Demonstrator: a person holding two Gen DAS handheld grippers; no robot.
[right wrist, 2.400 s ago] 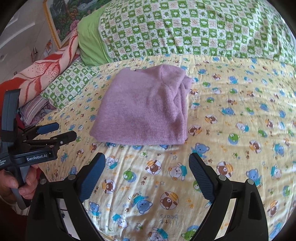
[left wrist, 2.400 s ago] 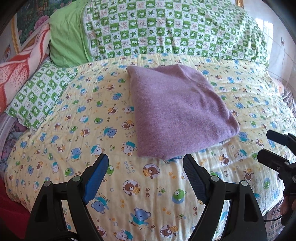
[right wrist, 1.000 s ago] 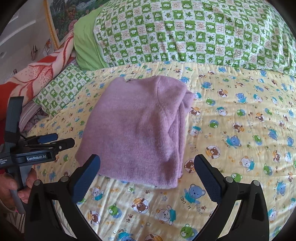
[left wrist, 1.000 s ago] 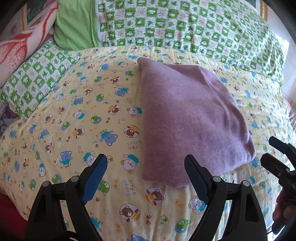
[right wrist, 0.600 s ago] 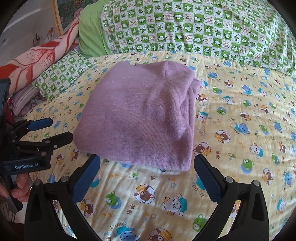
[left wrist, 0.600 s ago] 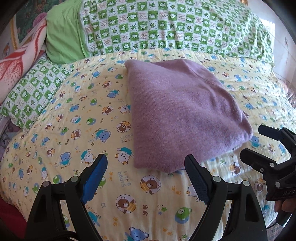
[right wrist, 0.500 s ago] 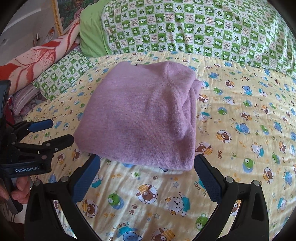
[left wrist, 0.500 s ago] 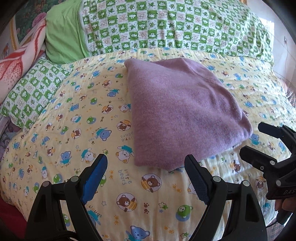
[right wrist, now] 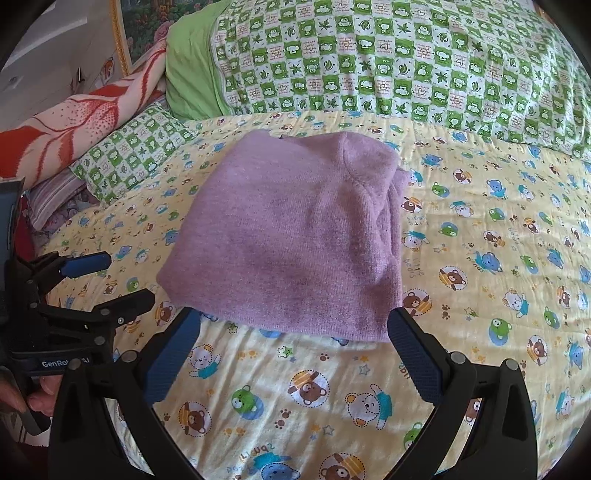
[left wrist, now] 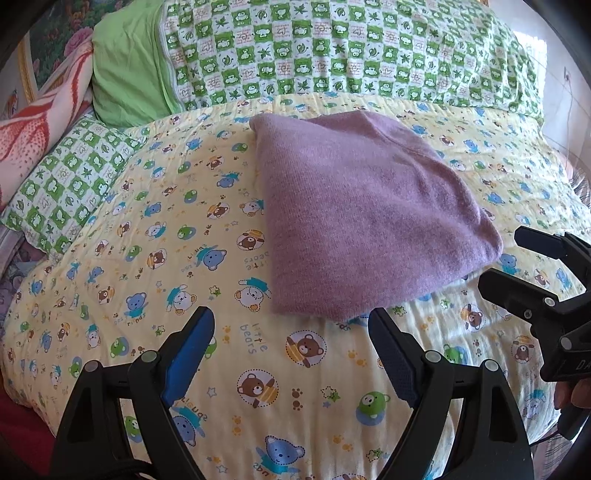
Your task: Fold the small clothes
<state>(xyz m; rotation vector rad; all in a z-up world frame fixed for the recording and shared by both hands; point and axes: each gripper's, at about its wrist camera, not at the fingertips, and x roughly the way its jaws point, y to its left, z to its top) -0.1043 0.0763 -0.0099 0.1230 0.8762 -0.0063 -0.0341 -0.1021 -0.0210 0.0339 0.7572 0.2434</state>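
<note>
A folded purple knit garment (left wrist: 362, 214) lies flat on the yellow bear-print bedspread (left wrist: 147, 236); it also shows in the right wrist view (right wrist: 295, 236). My left gripper (left wrist: 291, 350) is open and empty, just short of the garment's near edge. My right gripper (right wrist: 291, 354) is open and empty, its fingertips (right wrist: 410, 343) close to the garment's near corners. Each gripper shows in the other's view: the right gripper (left wrist: 524, 273) at the right edge, the left gripper (right wrist: 103, 280) at the left edge.
A green checked blanket (left wrist: 332, 55) lies along the far side of the bed (right wrist: 406, 55). A green checked pillow (left wrist: 70, 177) and a red-and-cream blanket (right wrist: 74, 125) sit at the left. A framed picture (right wrist: 140, 22) hangs behind.
Both grippers have shifted slightly relative to the garment, staying open and near its front edge. The garment has not moved.
</note>
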